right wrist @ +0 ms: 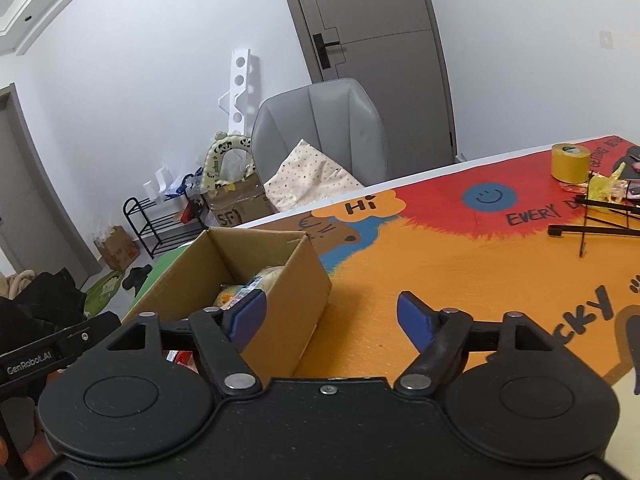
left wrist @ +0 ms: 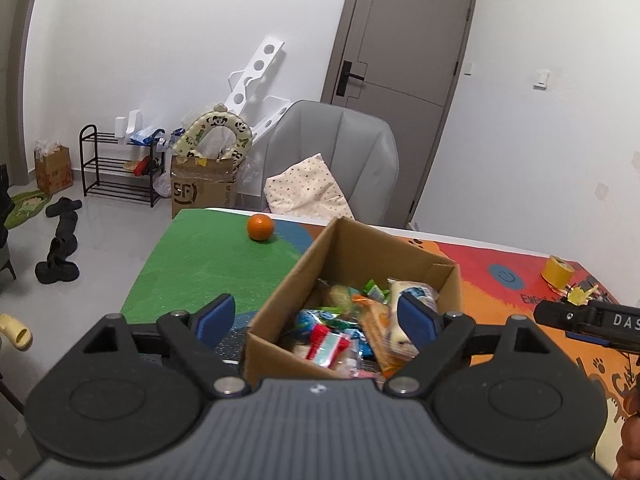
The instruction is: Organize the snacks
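Observation:
An open cardboard box stands on the colourful table mat and holds several wrapped snacks. My left gripper is open and empty, above the box's near left corner. An orange lies on the green part of the mat behind the box. In the right wrist view the same box is at the left, with snack packets showing inside. My right gripper is open and empty, above the box's right side and the orange mat.
A yellow tape roll, yellow scraps and black sticks lie at the table's far right. A grey chair with a cushion stands behind the table. Boxes, a shoe rack and shoes are on the floor at left.

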Demonstrator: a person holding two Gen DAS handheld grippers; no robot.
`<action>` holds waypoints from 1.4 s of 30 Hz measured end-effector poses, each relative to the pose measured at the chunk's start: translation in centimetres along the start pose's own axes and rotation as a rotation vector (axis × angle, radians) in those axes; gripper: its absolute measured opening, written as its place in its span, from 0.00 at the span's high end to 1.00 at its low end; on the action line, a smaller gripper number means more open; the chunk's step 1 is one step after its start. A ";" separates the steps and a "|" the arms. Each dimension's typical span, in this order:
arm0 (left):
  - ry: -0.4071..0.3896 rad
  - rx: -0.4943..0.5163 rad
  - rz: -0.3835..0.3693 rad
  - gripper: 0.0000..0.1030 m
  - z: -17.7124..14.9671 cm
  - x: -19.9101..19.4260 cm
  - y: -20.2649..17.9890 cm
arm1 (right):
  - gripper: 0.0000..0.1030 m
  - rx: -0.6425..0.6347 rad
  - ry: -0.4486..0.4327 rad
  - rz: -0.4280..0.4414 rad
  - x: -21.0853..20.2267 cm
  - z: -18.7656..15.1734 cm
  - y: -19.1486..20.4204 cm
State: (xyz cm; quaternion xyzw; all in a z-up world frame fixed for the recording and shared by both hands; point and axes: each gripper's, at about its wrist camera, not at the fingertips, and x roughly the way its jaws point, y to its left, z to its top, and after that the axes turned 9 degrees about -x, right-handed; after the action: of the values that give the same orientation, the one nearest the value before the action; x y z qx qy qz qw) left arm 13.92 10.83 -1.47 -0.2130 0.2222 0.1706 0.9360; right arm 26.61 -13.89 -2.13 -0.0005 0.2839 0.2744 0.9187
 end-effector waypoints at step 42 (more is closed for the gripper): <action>0.055 0.134 -0.010 0.00 -3.2 -6.8 -5.7 | 0.00 0.026 -0.075 -0.053 -10.5 -4.3 -2.6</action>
State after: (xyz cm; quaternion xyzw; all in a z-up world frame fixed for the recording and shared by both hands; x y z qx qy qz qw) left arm 9.42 2.93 1.13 -0.1555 0.2577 0.1449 0.9426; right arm 18.45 -22.07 -0.70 0.0142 0.2529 0.2460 0.9356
